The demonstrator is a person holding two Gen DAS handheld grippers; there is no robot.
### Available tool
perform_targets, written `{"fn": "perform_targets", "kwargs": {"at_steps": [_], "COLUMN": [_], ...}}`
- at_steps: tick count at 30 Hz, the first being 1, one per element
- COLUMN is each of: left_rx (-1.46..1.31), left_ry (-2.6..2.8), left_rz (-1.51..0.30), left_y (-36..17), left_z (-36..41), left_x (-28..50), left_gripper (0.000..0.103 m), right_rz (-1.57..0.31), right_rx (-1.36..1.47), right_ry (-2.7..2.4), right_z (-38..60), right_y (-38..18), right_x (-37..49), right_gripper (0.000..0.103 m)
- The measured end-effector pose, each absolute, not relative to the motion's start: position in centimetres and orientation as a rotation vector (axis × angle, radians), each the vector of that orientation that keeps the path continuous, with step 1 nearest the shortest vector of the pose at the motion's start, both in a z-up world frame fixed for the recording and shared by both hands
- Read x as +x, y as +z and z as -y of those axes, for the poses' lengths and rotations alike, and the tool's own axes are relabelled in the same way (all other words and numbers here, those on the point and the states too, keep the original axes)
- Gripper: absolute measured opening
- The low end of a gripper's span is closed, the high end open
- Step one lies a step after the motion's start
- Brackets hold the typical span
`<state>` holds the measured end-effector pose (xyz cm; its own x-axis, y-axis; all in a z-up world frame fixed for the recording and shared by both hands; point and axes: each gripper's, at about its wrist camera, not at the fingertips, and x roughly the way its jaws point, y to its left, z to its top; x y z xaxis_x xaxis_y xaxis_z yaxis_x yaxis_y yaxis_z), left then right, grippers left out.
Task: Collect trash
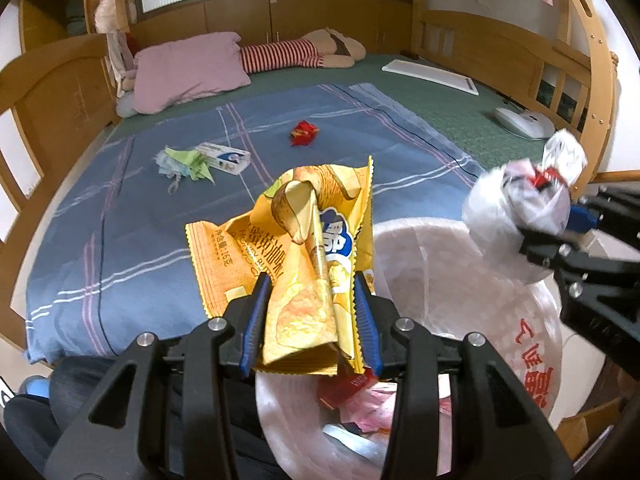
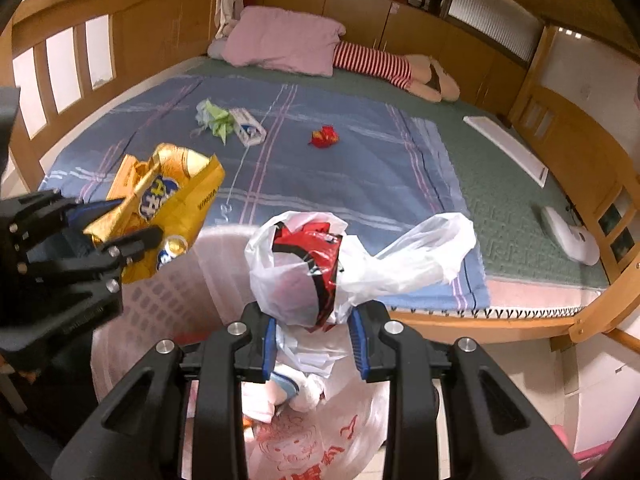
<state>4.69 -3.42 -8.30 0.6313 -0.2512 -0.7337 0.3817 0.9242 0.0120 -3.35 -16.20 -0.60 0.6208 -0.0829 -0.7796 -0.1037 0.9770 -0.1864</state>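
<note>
Left tool (image 1: 312,320) clamped on a yellow crisp packet (image 1: 304,240), pinched across its crumpled lower half and held just above the mouth of the white trash bag (image 1: 432,264). Right tool (image 2: 312,340) closed on a knotted white plastic bundle (image 2: 304,272) with a red wrapper showing through the film, also poised over the same bag's opening. Both loads off the bed and near the drop point.

Packet — judged near weightless, crinkly foil, springy rather than stiff; likely to unfold and catch air on release, so better let go low inside the rim. Grip on the bunched folds looks sound; flat glossy panels probably too slick to trust. Bundle — soft, light, squashy; loose handle tail (image 2: 432,252) flapping to one side and liable to snag on the bag's edge. Hold across the body near the knot seems right.

Trash bag itself thin and limp, mouth kept open only by what lines it; easily collapsed by a nudge from either tool.

Left on the blue checked blanket (image 1: 120,240): a red wrapper (image 1: 304,133), a small white box (image 1: 226,157) and crumpled green paper (image 1: 192,162) touching it. Wrapper — tiny, slippery, best pinched at a raised crease. Box — light card, rigid enough to take by its long sides. Paper — soft, take anywhere.
</note>
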Motion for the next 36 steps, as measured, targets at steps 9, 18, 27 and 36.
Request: {"fn": "perform_targets", "kwargs": {"at_steps": [9, 18, 27, 36], "left_rx": [0.181, 0.13, 0.125, 0.034], "left_ry": [-0.408, -0.645, -0.643, -0.498], "left_rz": [-0.842, -0.976, -0.9, -0.786], "left_y": [-8.9, -10.9, -10.5, -9.1], "left_z": [4.6, 6.2, 6.2, 2.6], "left_x": [4.4, 4.2, 3.7, 5.2], "left_gripper": [0.042, 0.057, 0.091, 0.097], "right_rz": [-0.946, -0.83, -0.729, -0.788], "right_rx": [-0.196, -0.046, 0.203, 0.175], "right_ry": [-0.012, -0.109, -0.15, -0.103], "right_z": [17.6, 21.5, 25.4, 23.1], "right_y": [-1.6, 0.7, 2.0, 1.5], "right_x": [-3.8, -4.8, -4.5, -1.8], "right_gripper": [0.031, 0.07, 0.083, 0.083]}}
